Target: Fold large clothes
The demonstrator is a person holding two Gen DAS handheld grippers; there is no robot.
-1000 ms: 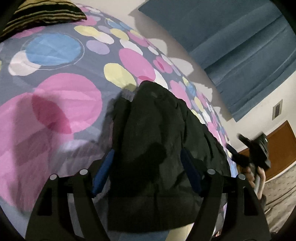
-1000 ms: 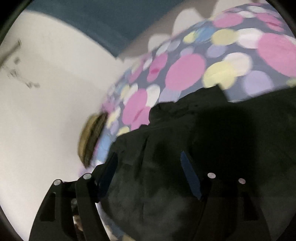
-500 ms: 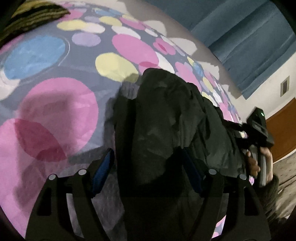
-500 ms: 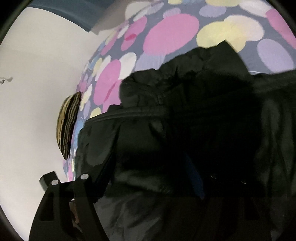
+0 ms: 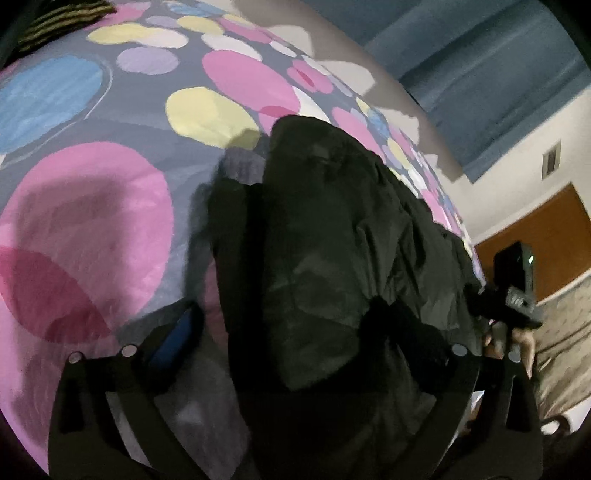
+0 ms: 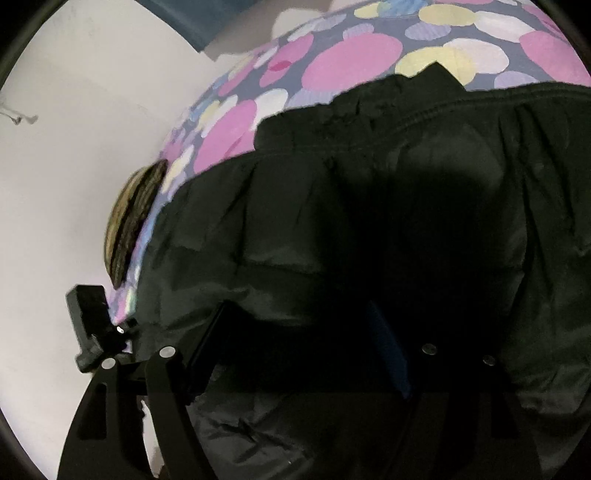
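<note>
A large black padded jacket (image 5: 325, 236) lies on the bed with the dotted cover (image 5: 92, 206). It fills most of the right wrist view (image 6: 388, 229). My left gripper (image 5: 284, 325) is open, its fingers spread wide on either side of the jacket's near edge, with black fabric lying between and over them. My right gripper (image 6: 299, 339) is open too, low over the jacket's near edge, its blue-padded right finger (image 6: 388, 347) deep in dark fabric. The right gripper and its hand also show in the left wrist view (image 5: 513, 295), at the bed's right edge.
A striped yellow and black pillow (image 6: 129, 225) lies at the head of the bed, also in the left wrist view's top left corner (image 5: 55, 18). A blue curtain (image 5: 480, 74), a white wall and a brown door (image 5: 546, 236) stand beyond the bed.
Both grippers have moved down and in onto the jacket's near edge. The jacket now fills more of both views. The right gripper has come closer to the bed's side.
</note>
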